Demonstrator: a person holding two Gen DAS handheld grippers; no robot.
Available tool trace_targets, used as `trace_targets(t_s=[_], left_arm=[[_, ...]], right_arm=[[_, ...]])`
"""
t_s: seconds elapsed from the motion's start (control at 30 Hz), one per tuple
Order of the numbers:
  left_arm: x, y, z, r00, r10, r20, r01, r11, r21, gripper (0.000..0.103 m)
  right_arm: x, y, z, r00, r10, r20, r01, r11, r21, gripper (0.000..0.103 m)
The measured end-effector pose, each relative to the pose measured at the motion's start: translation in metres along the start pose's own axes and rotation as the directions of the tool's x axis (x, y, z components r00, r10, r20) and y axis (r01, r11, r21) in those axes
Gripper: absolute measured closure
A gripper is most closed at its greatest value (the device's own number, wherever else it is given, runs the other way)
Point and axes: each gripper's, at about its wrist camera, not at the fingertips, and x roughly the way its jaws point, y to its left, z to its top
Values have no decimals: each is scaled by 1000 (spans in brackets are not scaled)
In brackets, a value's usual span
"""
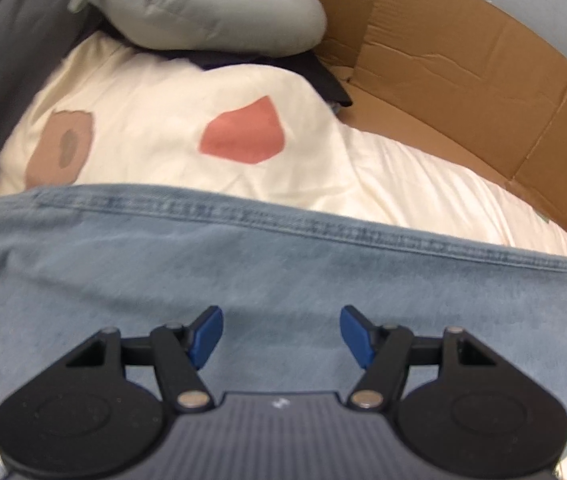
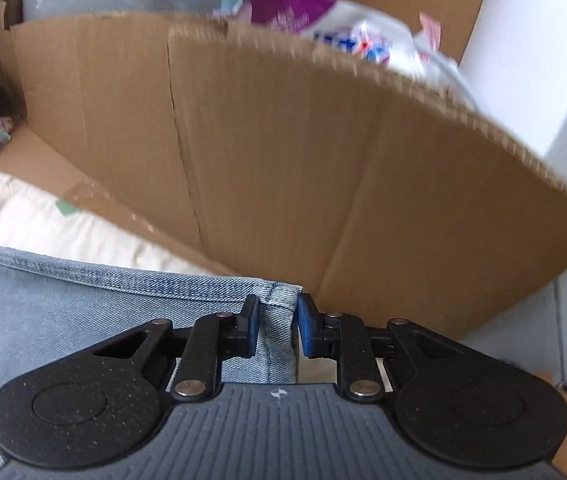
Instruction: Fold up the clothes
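**Denim corner between the right jaws, left jaws open above the cloth**

Obs. The pale blue denim garment (image 1: 283,280) lies spread over a cream quilt printed with a pink patch and a brown patch (image 1: 155,136), inside a shallow brown cardboard surround (image 2: 283,160). Its stitched hem runs across both wrist views, side to side in front of the two grippers. A grey stuffed cushion (image 1: 211,12) and some dark cloth sit well behind, at the far end of the quilt.

Right gripper (image 2: 277,326): jaws narrowed to a small gap, with the hemmed corner of the denim standing up between them. The left blue pad (image 2: 250,328) looks to be against the fold; on the other side a thin gap seems to show, so I read the grip as closing but not certainly clamped. No earlier frame to compare.

Left gripper (image 1: 281,338): jaws wide apart, nothing between them, hovering over the flat middle of the denim, short of the hem. Whether the tips touch the cloth I cannot tell.

Judgement. The fold turns on the hem line: the corner lies right at the right jaws, so the right hand is the nearer one for it. The left hand probably needs to reach the hem further along before both can carry the edge over.

Risk: the corner slipping out if the right jaws are not fully seated.
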Motion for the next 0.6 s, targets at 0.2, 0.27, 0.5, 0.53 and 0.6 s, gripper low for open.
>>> trace_targets(t_s=[0.2, 0.27, 0.5, 0.53, 0.6], left_arm=[[20, -12, 6, 1000, -16, 6, 16, 1000, 20, 35], [26, -14, 8, 1000, -20, 9, 20, 1000, 22, 35], [50, -33, 21, 999, 10, 38, -14, 994, 112, 24], [53, -35, 21, 999, 16, 40, -21, 992, 121, 24], [57, -37, 23, 999, 27, 38, -32, 989, 142, 23]], right_arm=[[6, -5, 5, 1000, -8, 0, 8, 1000, 5, 84], [8, -9, 2, 1000, -10, -10, 10, 1000, 9, 84], [33, -7, 0, 999, -26, -42, 26, 1000, 6, 84], [37, -5, 1, 998, -27, -48, 27, 1000, 6, 84], [47, -2, 1, 998, -28, -62, 29, 1000, 8, 84]])
